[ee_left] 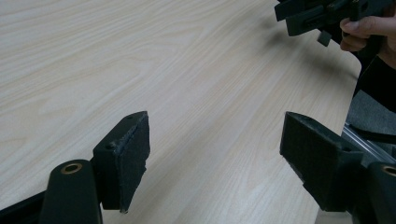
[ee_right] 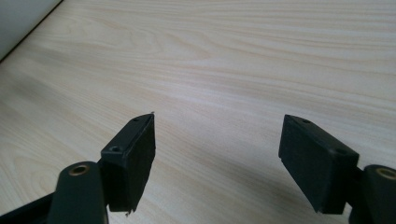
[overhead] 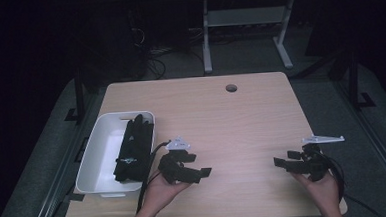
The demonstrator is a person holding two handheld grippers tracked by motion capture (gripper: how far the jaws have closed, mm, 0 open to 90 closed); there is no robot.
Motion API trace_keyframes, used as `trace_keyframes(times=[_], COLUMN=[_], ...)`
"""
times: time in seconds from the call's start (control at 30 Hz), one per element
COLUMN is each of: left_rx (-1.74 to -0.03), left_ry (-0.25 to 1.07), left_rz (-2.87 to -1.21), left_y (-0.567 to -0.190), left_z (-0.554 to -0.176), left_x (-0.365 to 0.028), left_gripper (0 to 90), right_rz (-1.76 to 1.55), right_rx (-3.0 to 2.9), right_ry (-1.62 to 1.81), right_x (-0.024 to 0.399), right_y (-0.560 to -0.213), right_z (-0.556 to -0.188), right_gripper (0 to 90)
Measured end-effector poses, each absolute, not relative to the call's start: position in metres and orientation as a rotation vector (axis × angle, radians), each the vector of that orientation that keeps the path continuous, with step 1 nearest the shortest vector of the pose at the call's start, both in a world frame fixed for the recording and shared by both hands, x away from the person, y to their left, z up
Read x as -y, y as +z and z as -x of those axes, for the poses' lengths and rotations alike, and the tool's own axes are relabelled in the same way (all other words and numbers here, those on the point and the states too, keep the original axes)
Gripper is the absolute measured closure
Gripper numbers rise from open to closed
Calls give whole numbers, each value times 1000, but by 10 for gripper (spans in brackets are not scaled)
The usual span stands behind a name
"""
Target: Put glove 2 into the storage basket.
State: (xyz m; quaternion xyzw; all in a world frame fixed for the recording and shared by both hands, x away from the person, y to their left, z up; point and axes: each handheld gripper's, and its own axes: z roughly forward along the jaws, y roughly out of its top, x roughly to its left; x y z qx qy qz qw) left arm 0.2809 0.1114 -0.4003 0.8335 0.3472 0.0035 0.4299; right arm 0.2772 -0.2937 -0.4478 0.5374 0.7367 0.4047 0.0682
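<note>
A light wooden worktop (overhead: 216,117) carries a white tub (overhead: 96,163) at about 9 o'clock from its middle, close to the left edge. Inside the tub, along its right wall, lies a bundle of black straps (overhead: 133,146), running lengthwise from the far end toward the near end. The left half of the tub is bare white.

The left gripper (overhead: 204,173) sits in the person's left hand (overhead: 160,190) at about 7 o'clock on the worktop, just beside the tub's right wall. It points toward 3 o'clock, across the bare wood. In the left gripper view its jaws stand wide apart with nothing between them, only wood grain below; the left gripper (ee_left: 215,158) looks across at the other gripper in the upper right corner of that view.

The right gripper (overhead: 279,163) is held in the right hand (overhead: 323,189) at about 4 o'clock, near the worktop's right edge, and points toward 9 o'clock, facing the left one. The two are well apart, with bare wood between them. In the right gripper view the right gripper (ee_right: 217,154) has its jaws spread wide, gripping nothing, low over the wood.

A round hole (overhead: 231,88) sits in the worktop at about 12 o'clock, near the far edge. Beyond it, the white legs of a frame (overhead: 247,30) stand on the dark floor.
</note>
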Motion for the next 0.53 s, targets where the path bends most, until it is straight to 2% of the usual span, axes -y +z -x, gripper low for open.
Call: trace_keyframes(times=[0.53], left_rx=[-853], left_ry=[0], left_rz=[-2082], left_y=[-415], left_z=[-274], left_x=[-111], left_gripper=[241], right_rz=[-1571], right_rx=[-2221], right_ry=[1214], right_x=[284], right_y=[-454], right_z=[-265], right_gripper=[263])
